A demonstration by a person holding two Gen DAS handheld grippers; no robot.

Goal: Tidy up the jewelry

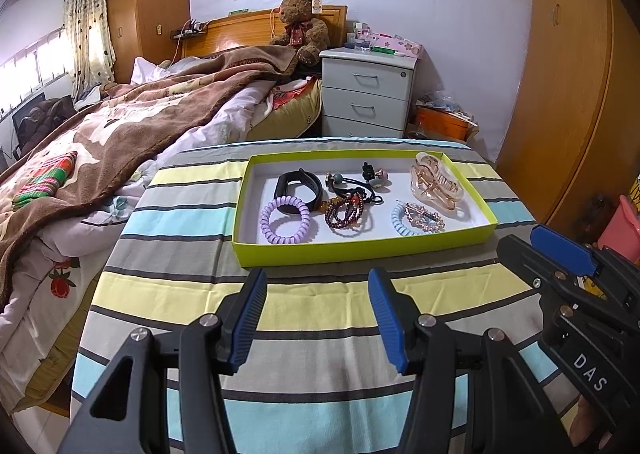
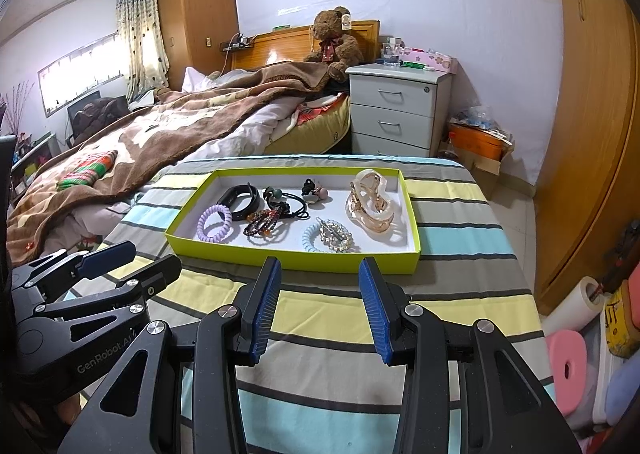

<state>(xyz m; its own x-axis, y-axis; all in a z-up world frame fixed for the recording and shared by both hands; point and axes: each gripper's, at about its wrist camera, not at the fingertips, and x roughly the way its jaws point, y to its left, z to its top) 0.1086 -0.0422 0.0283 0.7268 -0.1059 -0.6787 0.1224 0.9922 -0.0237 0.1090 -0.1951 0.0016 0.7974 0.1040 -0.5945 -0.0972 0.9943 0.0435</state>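
Your left hand-held gripper hangs spread wide and empty over the striped table; your right hand-held gripper is just beside it, also wide and empty. Ahead of both, the green tray holds the jewelry: purple coil, black band, bead bracelet, blue coil under a rhinestone clip, and claw clip.

You see one tray, two coil ties, one watch band, one bead bracelet, one claw clip, one rhinestone clip, and two bobble ties.
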